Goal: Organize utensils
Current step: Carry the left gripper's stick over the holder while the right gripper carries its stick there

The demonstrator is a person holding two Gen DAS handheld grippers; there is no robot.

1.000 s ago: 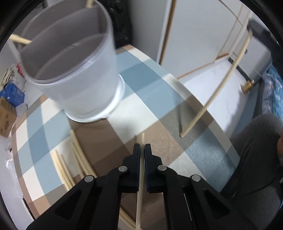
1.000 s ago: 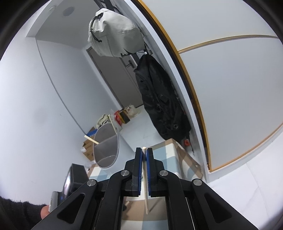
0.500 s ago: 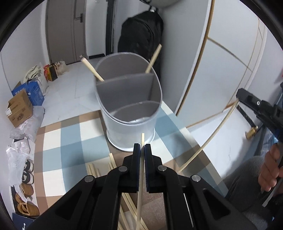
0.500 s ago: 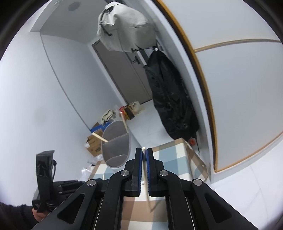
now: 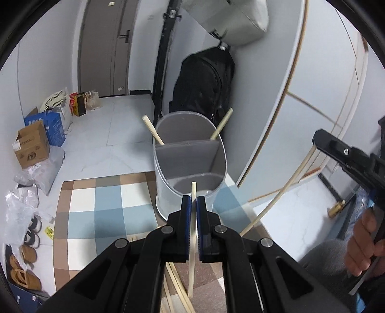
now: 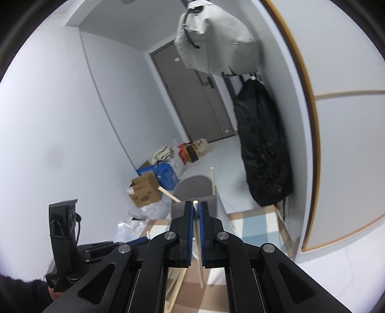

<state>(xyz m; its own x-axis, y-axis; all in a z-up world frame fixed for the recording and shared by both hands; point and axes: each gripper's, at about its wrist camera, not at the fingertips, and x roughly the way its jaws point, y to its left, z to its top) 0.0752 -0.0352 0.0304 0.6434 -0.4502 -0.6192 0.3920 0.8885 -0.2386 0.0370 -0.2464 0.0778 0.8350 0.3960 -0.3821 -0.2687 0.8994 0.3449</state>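
In the left wrist view my left gripper [image 5: 193, 202] is shut on a wooden chopstick [image 5: 191, 240] whose tip pokes up just in front of the grey divided utensil holder [image 5: 190, 163]. Two chopsticks [image 5: 152, 130] lean out of the holder's far compartment. Several loose chopsticks [image 5: 176, 286] lie on the checked table below. At the right, my right gripper [image 5: 315, 142] grips a long chopstick [image 5: 279, 192] slanting down to the table. In the right wrist view my right gripper [image 6: 196, 204] is shut on that chopstick [image 6: 199, 250], the holder [image 6: 195, 192] just beyond it.
The checked table [image 5: 96, 209] ends close behind the holder. A black bag [image 5: 204, 89] and a grey bag [image 5: 238, 21] hang on the wall behind. Cardboard boxes [image 5: 31, 144], plastic bags and shoes sit on the floor at left. A person's hand [image 5: 363, 243] holds the right gripper's handle.
Both grippers rose with their chopsticks. The left view tilted up from looking down at the table to facing the holder and the room; the right gripper came nearer the holder.
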